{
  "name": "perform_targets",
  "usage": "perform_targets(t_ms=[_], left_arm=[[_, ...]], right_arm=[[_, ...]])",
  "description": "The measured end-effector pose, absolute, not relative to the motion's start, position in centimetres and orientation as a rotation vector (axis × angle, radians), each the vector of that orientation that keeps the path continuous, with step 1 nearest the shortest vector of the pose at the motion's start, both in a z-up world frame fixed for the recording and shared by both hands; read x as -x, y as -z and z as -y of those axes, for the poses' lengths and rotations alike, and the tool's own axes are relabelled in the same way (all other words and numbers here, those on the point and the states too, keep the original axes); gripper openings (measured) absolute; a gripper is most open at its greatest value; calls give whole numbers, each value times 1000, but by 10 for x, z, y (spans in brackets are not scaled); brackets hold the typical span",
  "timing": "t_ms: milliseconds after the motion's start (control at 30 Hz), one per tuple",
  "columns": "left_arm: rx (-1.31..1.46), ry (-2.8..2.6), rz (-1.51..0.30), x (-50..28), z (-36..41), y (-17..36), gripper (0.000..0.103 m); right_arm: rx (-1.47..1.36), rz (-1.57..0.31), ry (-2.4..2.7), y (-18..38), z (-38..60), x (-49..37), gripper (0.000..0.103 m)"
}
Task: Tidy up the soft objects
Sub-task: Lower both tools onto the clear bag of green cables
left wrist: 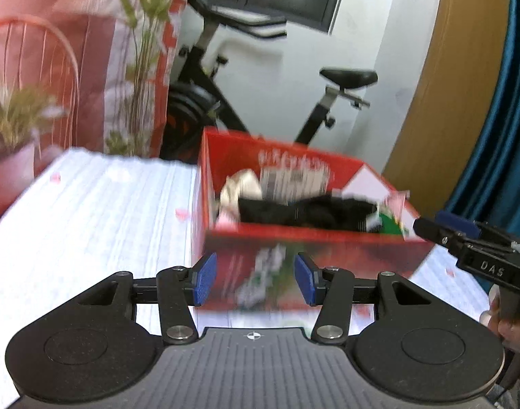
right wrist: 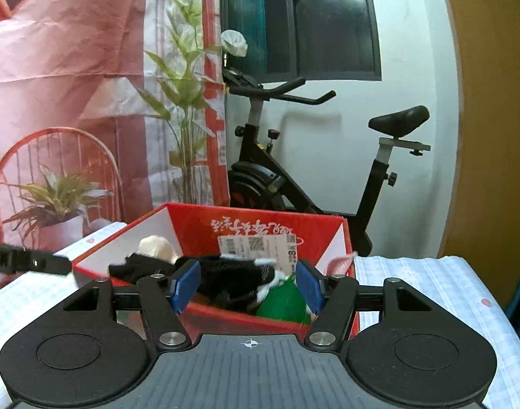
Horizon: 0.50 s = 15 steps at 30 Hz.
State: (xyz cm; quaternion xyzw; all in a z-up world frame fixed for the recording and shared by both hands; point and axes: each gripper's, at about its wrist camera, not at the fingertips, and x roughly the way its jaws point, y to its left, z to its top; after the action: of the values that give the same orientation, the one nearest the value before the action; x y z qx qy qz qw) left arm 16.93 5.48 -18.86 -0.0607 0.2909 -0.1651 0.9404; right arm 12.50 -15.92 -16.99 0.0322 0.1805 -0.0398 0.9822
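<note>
Your left gripper [left wrist: 255, 279] and right gripper [right wrist: 248, 284] both stand part open, holding nothing. The red box [right wrist: 260, 225] sits at twelve o'clock on the table [left wrist: 89, 204], with black cloth [right wrist: 232, 279], a cream piece [right wrist: 157, 247] and something green [right wrist: 284, 301] inside.

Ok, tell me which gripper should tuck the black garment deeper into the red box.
Probably right: the right gripper is open directly over the black garment inside the red box. The left gripper, also open, faces the box's outer wall.
</note>
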Motion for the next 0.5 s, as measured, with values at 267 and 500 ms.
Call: perform_targets(t_ms=[267, 500], left_arm=[[125, 335, -728, -182, -51, 239, 52], [129, 386, -811, -193, -39, 268, 48]], right_arm=[[-93, -480, 50, 217, 136, -105, 64], [-140, -629, 31, 262, 125, -103, 69]])
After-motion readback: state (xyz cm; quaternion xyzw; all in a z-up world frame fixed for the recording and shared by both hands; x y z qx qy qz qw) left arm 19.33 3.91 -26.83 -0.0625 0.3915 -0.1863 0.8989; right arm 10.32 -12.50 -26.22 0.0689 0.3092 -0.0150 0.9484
